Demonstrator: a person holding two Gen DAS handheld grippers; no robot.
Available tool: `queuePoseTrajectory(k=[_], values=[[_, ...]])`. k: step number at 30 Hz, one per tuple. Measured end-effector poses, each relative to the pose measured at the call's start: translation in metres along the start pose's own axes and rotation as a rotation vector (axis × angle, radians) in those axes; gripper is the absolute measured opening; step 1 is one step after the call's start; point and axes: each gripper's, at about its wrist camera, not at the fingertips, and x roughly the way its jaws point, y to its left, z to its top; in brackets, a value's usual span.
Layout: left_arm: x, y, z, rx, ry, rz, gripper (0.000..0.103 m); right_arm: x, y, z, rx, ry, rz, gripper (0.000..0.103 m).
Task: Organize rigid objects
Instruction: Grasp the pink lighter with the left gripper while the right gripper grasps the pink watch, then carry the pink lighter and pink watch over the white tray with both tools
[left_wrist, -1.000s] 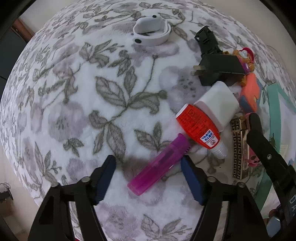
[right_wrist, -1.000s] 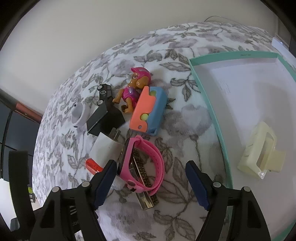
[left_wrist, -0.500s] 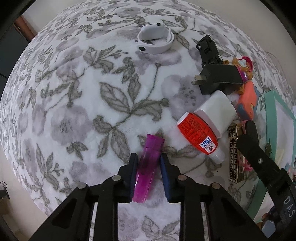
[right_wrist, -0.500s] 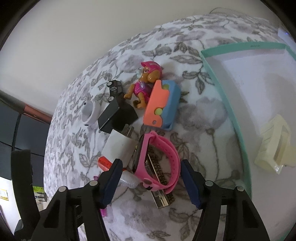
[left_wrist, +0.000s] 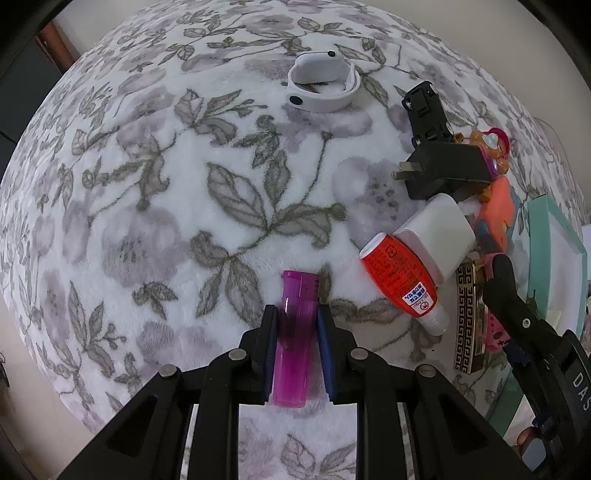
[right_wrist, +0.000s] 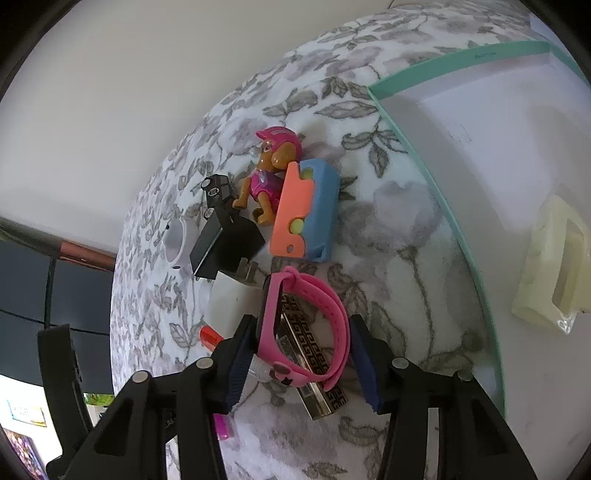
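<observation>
Closing left gripper (left_wrist: 294, 334) on purple lighter (left_wrist: 293, 339), right gripper (right_wrist: 301, 352) around pink watch (right_wrist: 306, 325); only cream clip (right_wrist: 550, 266) in tray (right_wrist: 454, 55)

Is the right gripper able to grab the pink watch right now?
Probably yes. The right gripper already has the pink watch between its closing jaws, nothing covers it, though the gold patterned lighter lies just underneath.
</observation>
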Motion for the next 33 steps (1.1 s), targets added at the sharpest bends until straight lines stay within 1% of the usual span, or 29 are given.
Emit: queuePoseTrajectory(k=[2,8,13,19,22,25,28,33], values=[[-0.003,0.001,-0.003,-0.015,0.001,-0.010,0.021,-0.005,-0.002,0.001,0.003,-0.013,0.000,0.053],[-0.011,0.020,0.000,-0.081,-0.010,-0.068,0.020,-0.016,-0.006,0.005,0.018,-0.032,-0.005,0.053],[-0.030,0.031,0.002,-0.112,-0.071,-0.091,0.020,-0.031,-0.006,0.009,0.011,-0.067,0.002,0.053],[-0.060,0.035,0.001,-0.115,-0.155,-0.119,0.020,-0.054,0.000,0.014,-0.011,-0.133,0.009,0.053],[-0.078,0.033,-0.002,-0.105,-0.209,-0.137,0.020,-0.073,0.004,0.017,-0.035,-0.190,-0.004,0.053],[-0.098,0.028,-0.005,-0.076,-0.265,-0.177,0.020,-0.100,0.005,0.021,-0.046,-0.265,-0.010,0.053],[-0.114,0.005,-0.010,-0.038,-0.313,-0.204,0.020,-0.131,0.003,0.025,-0.060,-0.351,-0.038,0.053],[-0.130,-0.033,-0.019,0.043,-0.375,-0.247,0.020,-0.179,-0.007,0.027,-0.093,-0.484,-0.191,0.053]])
